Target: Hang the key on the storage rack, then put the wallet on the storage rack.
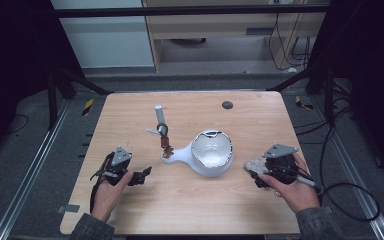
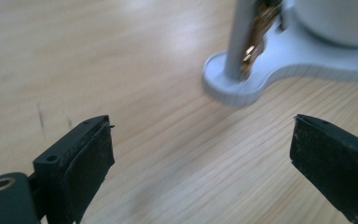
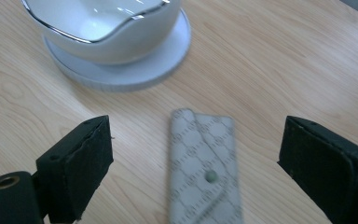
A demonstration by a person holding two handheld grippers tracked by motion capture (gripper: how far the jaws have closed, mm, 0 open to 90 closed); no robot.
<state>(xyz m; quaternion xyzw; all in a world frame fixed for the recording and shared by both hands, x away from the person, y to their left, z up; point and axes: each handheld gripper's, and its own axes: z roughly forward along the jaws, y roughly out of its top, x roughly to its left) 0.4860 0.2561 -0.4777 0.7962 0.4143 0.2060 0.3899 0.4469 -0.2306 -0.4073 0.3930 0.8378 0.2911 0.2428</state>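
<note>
Pouch (image 3: 204, 170), small and flat, lies on the table (image 1: 190, 210) between the wide-open jaws of the right gripper (image 3: 193, 158); nothing presses on it. It looks like soft grey cloth with a pattern of rings and one round snap button. No words can be read. Just past it stands a shiny white bowl (image 3: 107, 28) with a wavy rim on a round white stand (image 1: 177, 155). The left gripper (image 2: 200, 154) is open too, over bare light wood. Gold keys (image 2: 256, 37) hang against a grey post (image 2: 237, 37) on the stand's foot.
</note>
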